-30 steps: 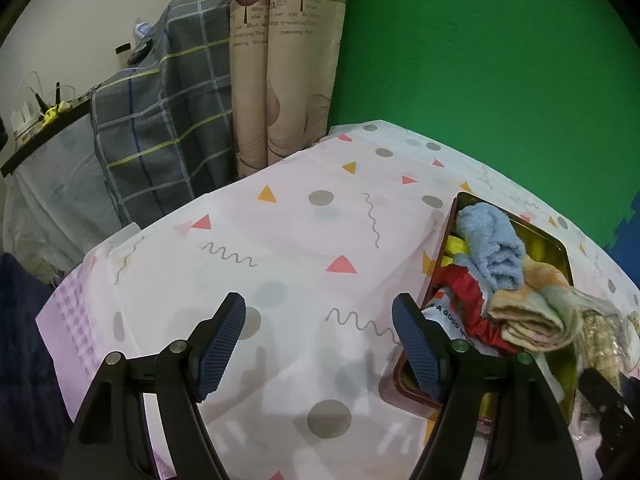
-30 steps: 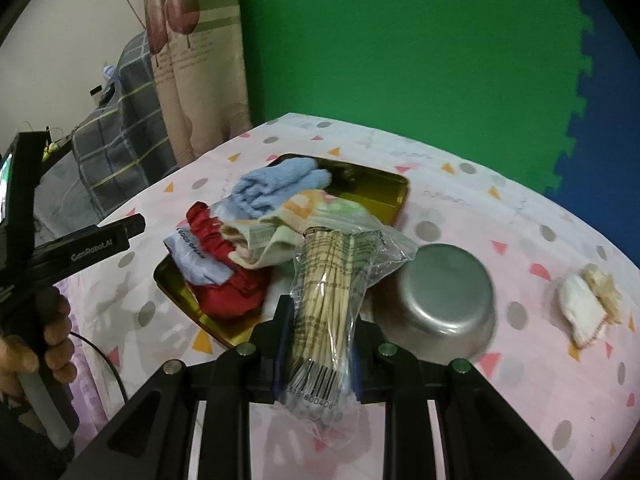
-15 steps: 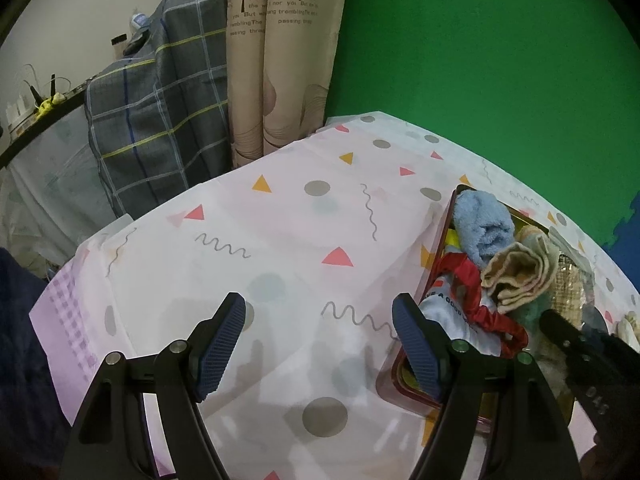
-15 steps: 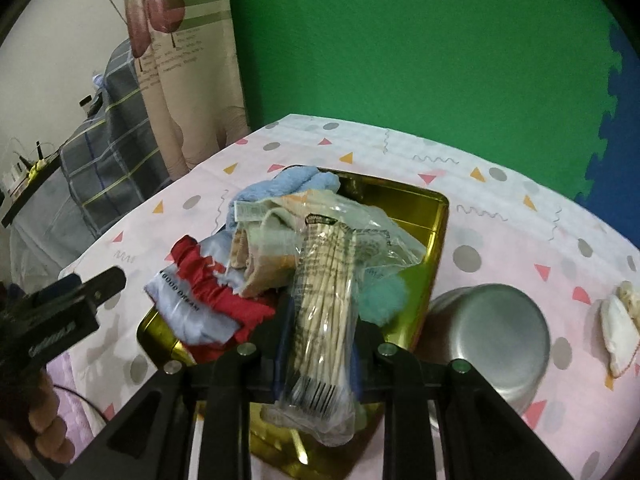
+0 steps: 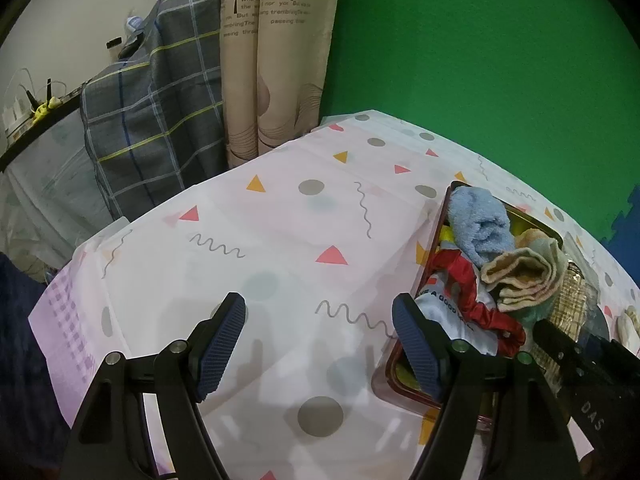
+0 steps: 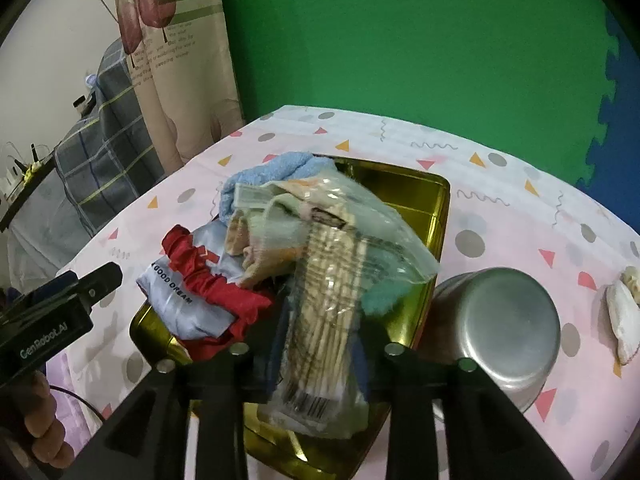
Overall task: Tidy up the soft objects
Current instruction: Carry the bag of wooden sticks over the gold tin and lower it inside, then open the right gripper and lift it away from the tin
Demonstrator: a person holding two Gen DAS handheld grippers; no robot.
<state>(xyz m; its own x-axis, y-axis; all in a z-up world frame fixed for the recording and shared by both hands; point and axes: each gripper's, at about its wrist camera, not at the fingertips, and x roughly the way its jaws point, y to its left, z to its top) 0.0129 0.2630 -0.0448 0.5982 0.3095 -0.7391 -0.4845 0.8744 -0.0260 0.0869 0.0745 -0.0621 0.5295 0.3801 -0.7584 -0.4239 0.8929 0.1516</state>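
The clear plastic bag of thin sticks [image 6: 328, 300] now hangs over the gold tray [image 6: 432, 200], its upper end lying across the heap of cloths already there: a blue towel [image 6: 276, 172], a folded beige cloth [image 6: 256, 248] and a red-trimmed pouch [image 6: 192, 292]. A second ago the bag was clamped upright in the right gripper [image 6: 316, 364] beside the tray, in front of the metal bowl [image 6: 500, 320]; since then the gripper has carried it over the tray and lowered it. Its jaws are opening at this moment, with the bag's lower end between them, blurred and tipped as if slipping free. Whether the pads touch it at all I cannot tell for certain, but they look parted from it.

That suggests this item is being released into the tray, so the placing step is nearly done. A white cloth [image 6: 624, 316] lies on the patterned tablecloth [image 6: 520, 216] well to the right of the bowl, outside the tray, and seems the likely next thing to gather.

The left gripper [image 5: 320, 344] has not moved: its jaws stand wide apart and empty over the tablecloth, just left of the tray's near corner, and part of the right gripper shows at the left wrist view's lower right edge.
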